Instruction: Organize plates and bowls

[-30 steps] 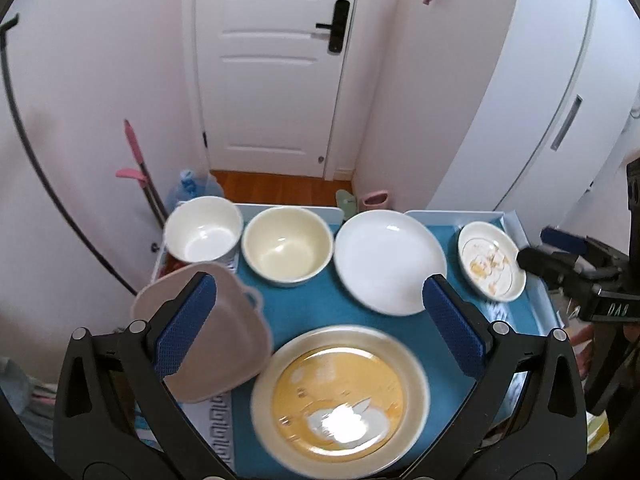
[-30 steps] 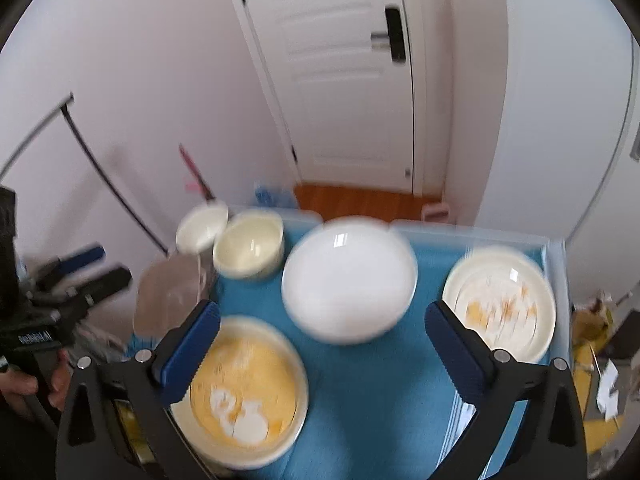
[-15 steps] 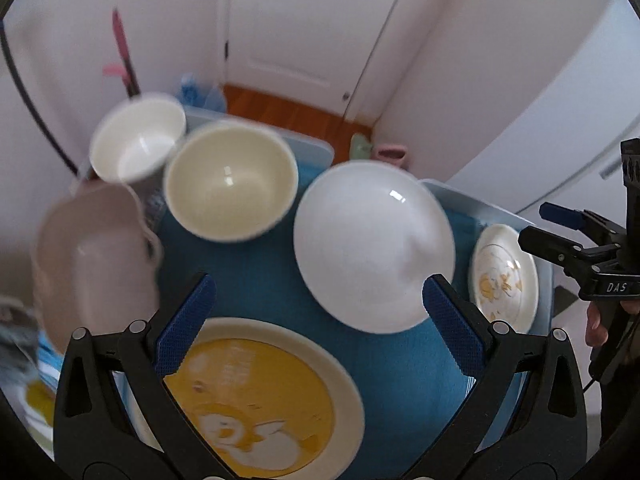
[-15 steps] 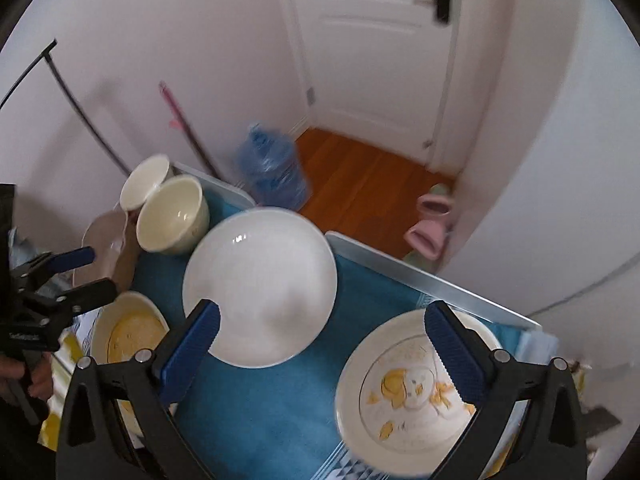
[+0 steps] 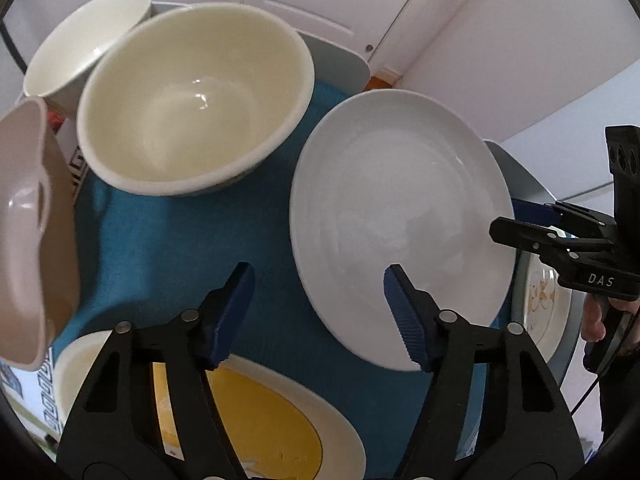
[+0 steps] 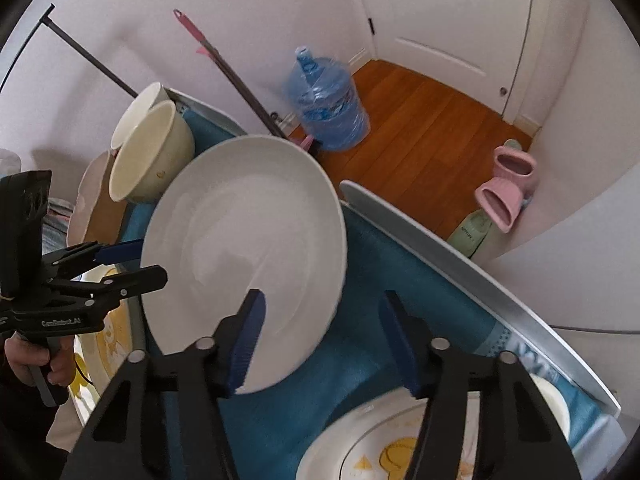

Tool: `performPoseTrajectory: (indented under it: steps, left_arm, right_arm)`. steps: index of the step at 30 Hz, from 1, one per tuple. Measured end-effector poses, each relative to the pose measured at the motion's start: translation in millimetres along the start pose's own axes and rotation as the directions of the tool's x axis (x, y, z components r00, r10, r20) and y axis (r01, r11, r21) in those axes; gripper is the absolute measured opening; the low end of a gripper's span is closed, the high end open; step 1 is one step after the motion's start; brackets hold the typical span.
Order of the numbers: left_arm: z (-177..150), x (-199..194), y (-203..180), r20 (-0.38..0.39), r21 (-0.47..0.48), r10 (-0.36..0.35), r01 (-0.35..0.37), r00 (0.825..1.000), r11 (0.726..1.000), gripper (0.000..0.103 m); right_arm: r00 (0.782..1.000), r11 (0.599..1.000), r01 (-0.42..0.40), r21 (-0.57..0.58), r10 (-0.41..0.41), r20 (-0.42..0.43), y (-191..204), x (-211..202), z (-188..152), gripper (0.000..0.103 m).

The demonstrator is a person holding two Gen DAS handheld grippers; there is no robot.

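Note:
A large white plate (image 5: 400, 216) lies on the blue mat (image 5: 160, 248); it also shows in the right wrist view (image 6: 244, 240). My left gripper (image 5: 318, 312) is open, its jaws straddling the plate's near-left rim. My right gripper (image 6: 320, 340) is open, its jaws straddling the plate's opposite rim. A cream bowl (image 5: 196, 108) and a white bowl (image 5: 80, 44) stand at the far left. A yellow-centred plate (image 5: 260, 420) lies under my left gripper. A small plate with a yellow cartoon print (image 6: 400, 448) lies under my right gripper.
A pink-brown handled dish (image 5: 28, 232) sits at the left edge. The grey tray rim (image 6: 460, 256) borders the mat. Beyond it are a wooden floor, a blue water jug (image 6: 328, 104), pink slippers (image 6: 504, 188) and a mop handle (image 6: 224, 68).
Both grippers have moved down and in toward the white plate from opposite sides, and their jaws have narrowed. The plate fills much more of both views.

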State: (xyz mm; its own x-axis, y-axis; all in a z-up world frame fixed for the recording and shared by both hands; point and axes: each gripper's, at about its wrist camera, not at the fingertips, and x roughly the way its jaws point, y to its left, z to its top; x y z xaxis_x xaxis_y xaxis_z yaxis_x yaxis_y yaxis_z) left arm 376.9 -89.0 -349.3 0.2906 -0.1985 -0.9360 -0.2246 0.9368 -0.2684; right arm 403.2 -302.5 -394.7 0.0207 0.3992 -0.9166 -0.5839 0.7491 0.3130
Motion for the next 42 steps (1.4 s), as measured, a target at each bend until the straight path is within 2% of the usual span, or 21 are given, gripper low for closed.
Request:
performPoseTrajectory:
  steps: [2, 3, 4, 7, 8, 13, 19, 27, 35, 42]
  left_arm:
    - [-1, 6, 0, -0.007, 0.003, -0.003, 0.003, 1.000, 1.000, 0.048]
    - [-1, 9, 1, -0.006, 0.006, -0.001, 0.001, 1.000, 1.000, 0.048]
    - [-2, 9, 1, 0.007, 0.012, 0.001, -0.001, 1.000, 1.000, 0.044]
    - [-4, 11, 1, 0.010, 0.015, 0.004, -0.005, 1.000, 1.000, 0.023]
    - [-5, 11, 1, 0.015, 0.016, 0.002, -0.002, 1.000, 1.000, 0.021]
    - [-10, 11, 4, 0.025, 0.009, 0.002, -0.002, 1.000, 1.000, 0.020]
    - [-9, 13, 0, 0.032, 0.016, 0.025, -0.026, 0.999, 1.000, 0.020]
    - [-18, -3, -26, 0.063, 0.039, 0.053, -0.056, 0.997, 0.998, 0.020]
    - [-39, -43, -53, 0.131, 0.064, 0.055, -0.064, 0.990, 0.996, 0.020]
    - [-56, -99, -62, 0.214, 0.124, 0.022, -0.050, 0.977, 0.991, 0.020]
  right_arm:
    - [1.000, 1.000, -0.010, -0.004, 0.010, -0.005, -2, 3, 0, 0.043]
    - [1.000, 1.000, -0.015, -0.006, 0.015, -0.007, -2, 5, 0, 0.041]
    - [1.000, 1.000, -0.018, -0.007, 0.018, -0.010, -3, 6, 1, 0.035]
    - [1.000, 1.000, -0.025, -0.018, 0.024, -0.017, 0, 13, 1, 0.030]
    - [1.000, 1.000, -0.019, -0.021, 0.018, -0.019, 1, 14, 2, 0.025]
    - [1.000, 1.000, -0.010, -0.024, 0.010, -0.004, 0, 14, 1, 0.021]
    - [1.000, 0.999, 0.001, -0.034, -0.001, 0.004, 1, 15, 0, 0.020]
    - [1.000, 0.999, 0.003, -0.044, -0.003, 0.018, 5, 7, -4, 0.020]
    - [0.997, 0.999, 0.009, -0.049, -0.005, 0.079, 17, -22, -11, 0.020]
    - [0.988, 0.999, 0.017, -0.031, -0.012, 0.152, 50, -66, -25, 0.020]
